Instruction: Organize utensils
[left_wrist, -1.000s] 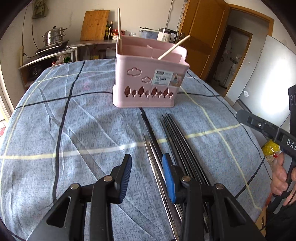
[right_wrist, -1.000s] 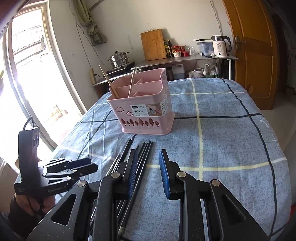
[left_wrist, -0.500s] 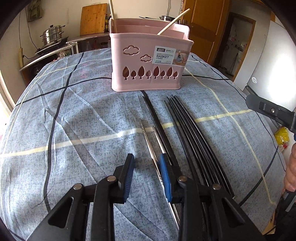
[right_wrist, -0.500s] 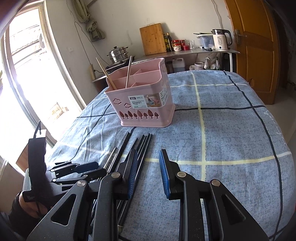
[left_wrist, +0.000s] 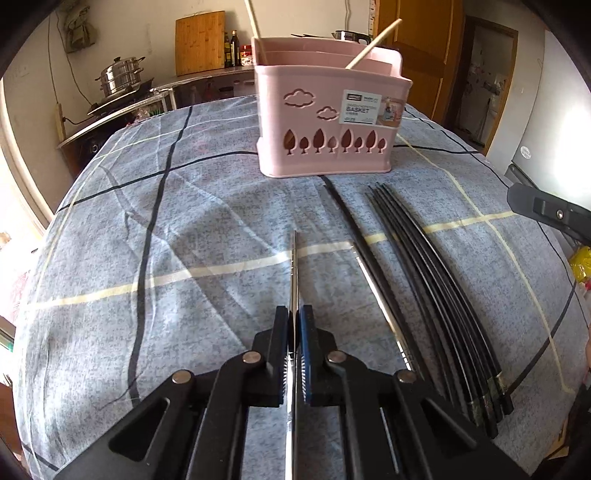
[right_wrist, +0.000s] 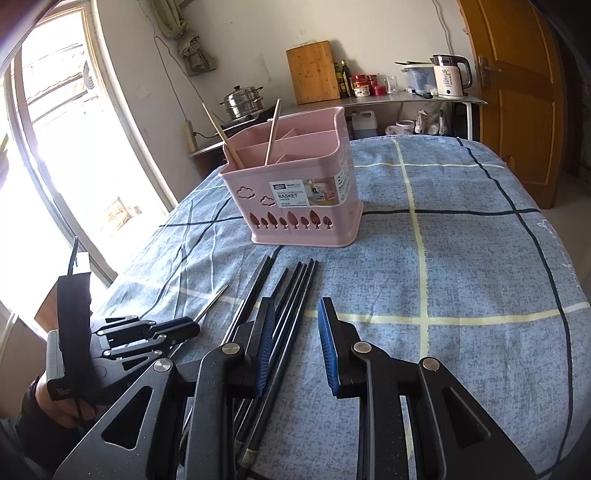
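Steel chopstick (left_wrist: 294, 273): lying on the checked cloth (left_wrist: 147, 295) short of the pink basket (left_wrist: 328, 122); looking thin, rigid, slick and light, likely twisting if pinched off-centre.
Left gripper (left_wrist: 294, 325): having just been closing, now clamping that stick near its butt end.
Grip advice: holding closer to mid-length is looking safer.
Right gripper (right_wrist: 295, 332): hanging partly parted, carrying nothing, over the black chopsticks (right_wrist: 291, 291).
Second steel stick (left_wrist: 380, 306): resting beside the black bundle.
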